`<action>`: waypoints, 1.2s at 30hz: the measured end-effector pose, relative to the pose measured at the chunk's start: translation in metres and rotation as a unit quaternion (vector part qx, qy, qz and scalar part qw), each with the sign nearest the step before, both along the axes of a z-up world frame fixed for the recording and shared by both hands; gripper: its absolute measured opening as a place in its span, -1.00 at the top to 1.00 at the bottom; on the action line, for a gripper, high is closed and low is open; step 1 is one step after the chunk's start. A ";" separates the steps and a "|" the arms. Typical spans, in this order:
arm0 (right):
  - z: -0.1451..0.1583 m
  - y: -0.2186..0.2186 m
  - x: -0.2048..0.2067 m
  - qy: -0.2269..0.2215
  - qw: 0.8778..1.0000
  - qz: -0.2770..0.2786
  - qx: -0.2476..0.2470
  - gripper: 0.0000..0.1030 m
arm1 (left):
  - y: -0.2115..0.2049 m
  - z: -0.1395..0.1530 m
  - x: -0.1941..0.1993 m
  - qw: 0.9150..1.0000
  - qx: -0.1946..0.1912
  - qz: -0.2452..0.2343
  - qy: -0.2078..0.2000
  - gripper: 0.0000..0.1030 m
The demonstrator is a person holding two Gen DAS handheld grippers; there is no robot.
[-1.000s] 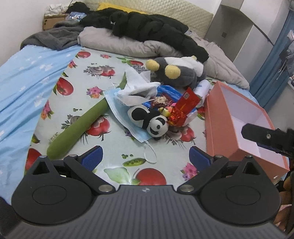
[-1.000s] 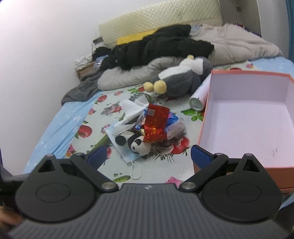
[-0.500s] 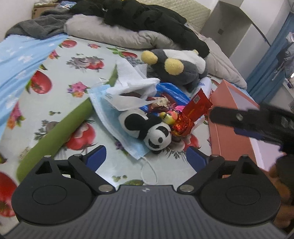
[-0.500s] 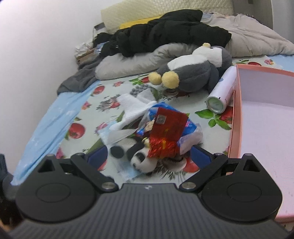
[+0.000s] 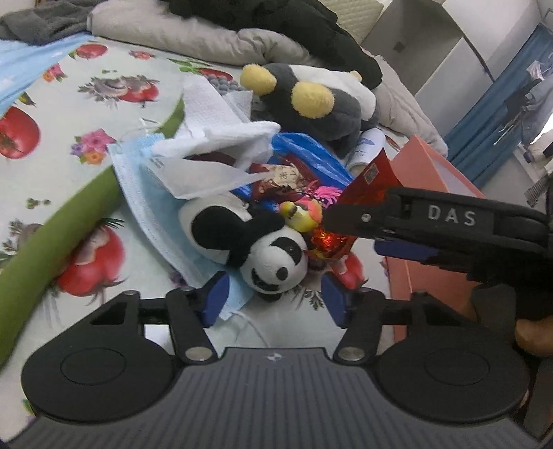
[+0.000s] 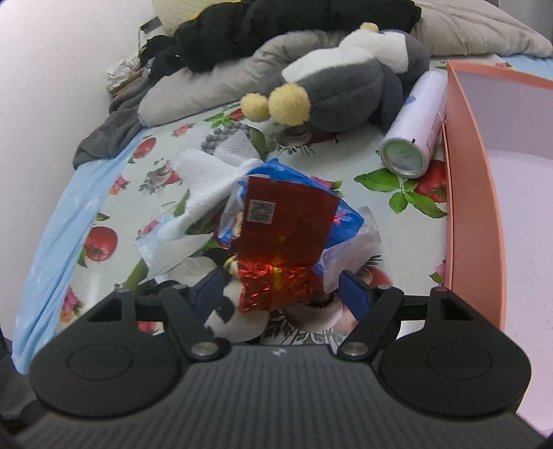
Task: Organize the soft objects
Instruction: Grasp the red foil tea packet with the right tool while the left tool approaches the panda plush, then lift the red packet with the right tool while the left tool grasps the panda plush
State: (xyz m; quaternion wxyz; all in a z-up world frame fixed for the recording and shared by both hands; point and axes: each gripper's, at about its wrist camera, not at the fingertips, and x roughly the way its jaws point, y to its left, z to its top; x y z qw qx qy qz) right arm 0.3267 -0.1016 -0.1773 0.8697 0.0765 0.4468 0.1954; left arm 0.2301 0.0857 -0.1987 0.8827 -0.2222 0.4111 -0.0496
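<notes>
Reaching into a heap on the bed (image 5: 86,86), two hand-held grippers close in on a small panda (image 5: 262,248) lying on a blue mask (image 5: 145,193). The L gripper (image 5: 274,298) sits low just in front of the toy, its blue fingers (image 5: 214,300) spread wide w/ the panda's head between them, nothing clamped. The R gripper (image 6: 281,293) comes in from the person's right; seen from the left cam as a black arm marked "DAS", its tips are at a red foil packet (image 6: 287,238) right beside the panda. From the R cam its fingers (image 6: 352,293) stand apart on either side of the packet's crinkled lower end; can't tell if they touch it.

Around the panda: white tissue (image 5: 214,117) draped over the mask, a blue plastic bag (image 5: 304,155) under the packet, and a long green roll (image 5: 58,228) running off to the left. Behind the heap lies a big grey-and-white plush (image 6: 349,76) w/ yellow feet, near a white spray can (image 6: 414,131) on its side. The can lies against the orange box (image 6: 470,193), which is open at the right of the pile. Grey bedding (image 5: 193,34) and black clothes (image 5: 283,17) are bunched at the far end of the bed.
</notes>
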 end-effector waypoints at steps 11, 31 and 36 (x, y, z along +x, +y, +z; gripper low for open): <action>-0.018 0.004 0.010 0.011 1.000 -0.006 0.005 -0.19 | -0.007 -0.009 0.008 1.000 0.010 0.008 -0.007 0.43; 0.038 -0.014 -0.054 -0.073 0.997 -0.006 -0.003 -0.05 | -0.010 0.045 -0.050 0.998 0.024 0.009 -0.064 1.00; 0.039 -0.019 -0.076 -0.070 0.997 -0.007 -0.014 -0.05 | -0.003 0.044 -0.071 0.998 0.016 0.023 -0.051 0.99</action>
